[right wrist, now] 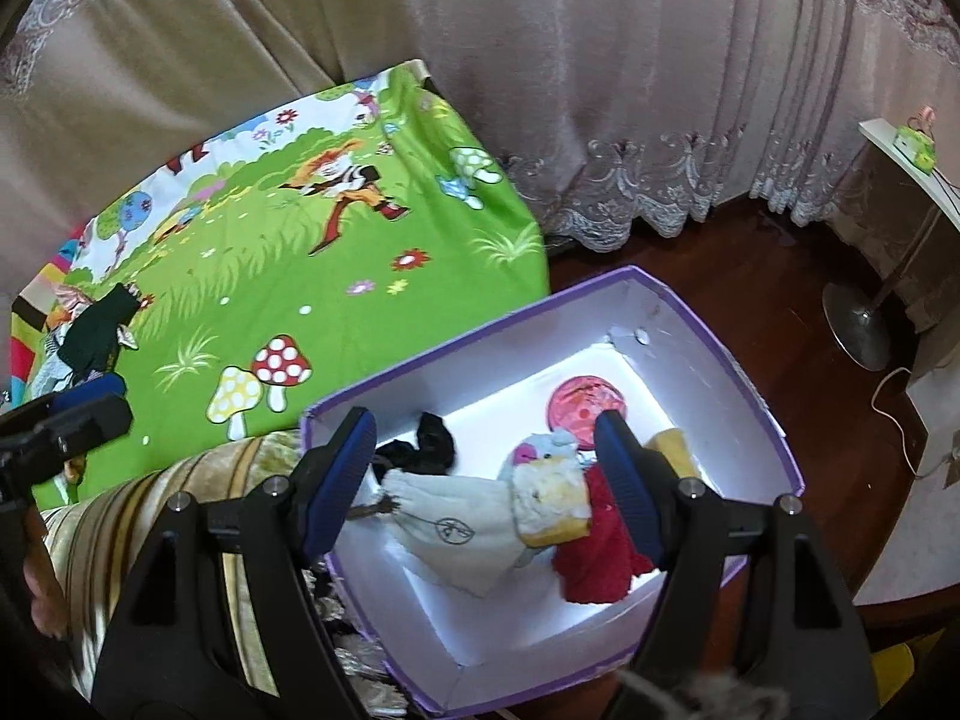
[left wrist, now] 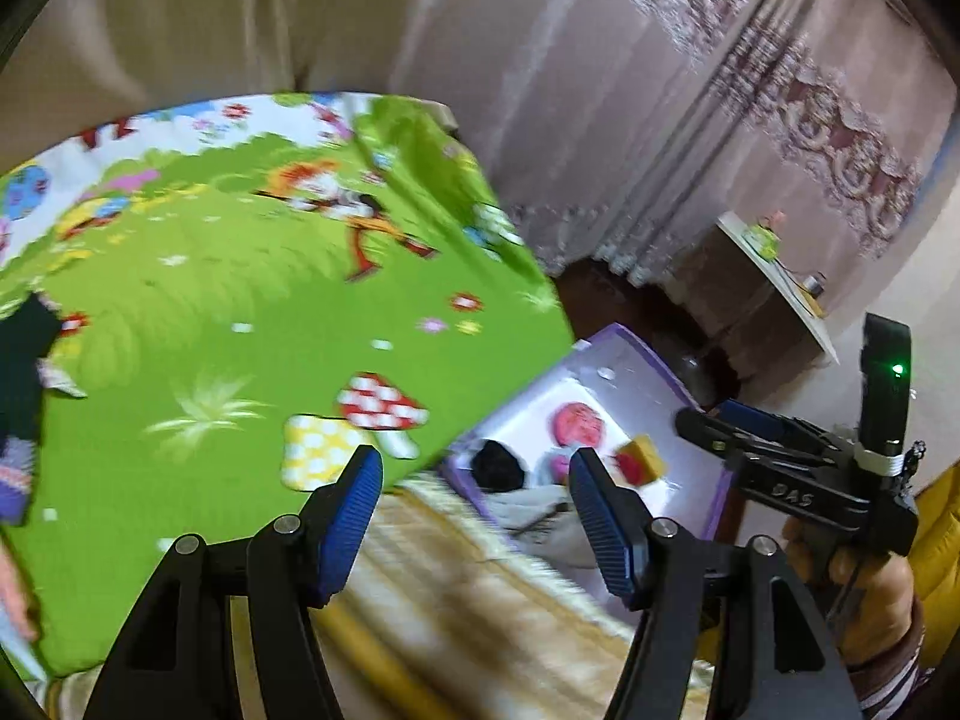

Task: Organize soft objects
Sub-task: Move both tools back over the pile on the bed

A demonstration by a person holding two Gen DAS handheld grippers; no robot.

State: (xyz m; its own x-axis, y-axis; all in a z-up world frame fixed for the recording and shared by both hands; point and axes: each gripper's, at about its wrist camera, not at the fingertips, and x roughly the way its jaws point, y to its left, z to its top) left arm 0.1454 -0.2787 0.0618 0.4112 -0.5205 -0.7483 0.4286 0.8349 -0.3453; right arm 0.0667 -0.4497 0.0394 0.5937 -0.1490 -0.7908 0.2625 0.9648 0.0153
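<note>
Both grippers are chunky black plastic with ribbed blue pads [right wrist: 624, 480] and silver pivot screws [left wrist: 663, 527]. The right gripper [left wrist: 708, 417] has a green LED, and there's a yellow jacket sleeve [left wrist: 939, 540] with a striped cuff.

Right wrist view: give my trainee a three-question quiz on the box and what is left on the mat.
1. True or false: the red cloth lies inside the purple box.
2. Where do the unsorted clothes lie?
A. at the mat's left edge
B. on the wooden floor
C. on the white shelf
3. Fill in: the right gripper hangs over the box with its jaws ____ and nothing held.

Key: 1 true; 2 A; 3 open.
</note>
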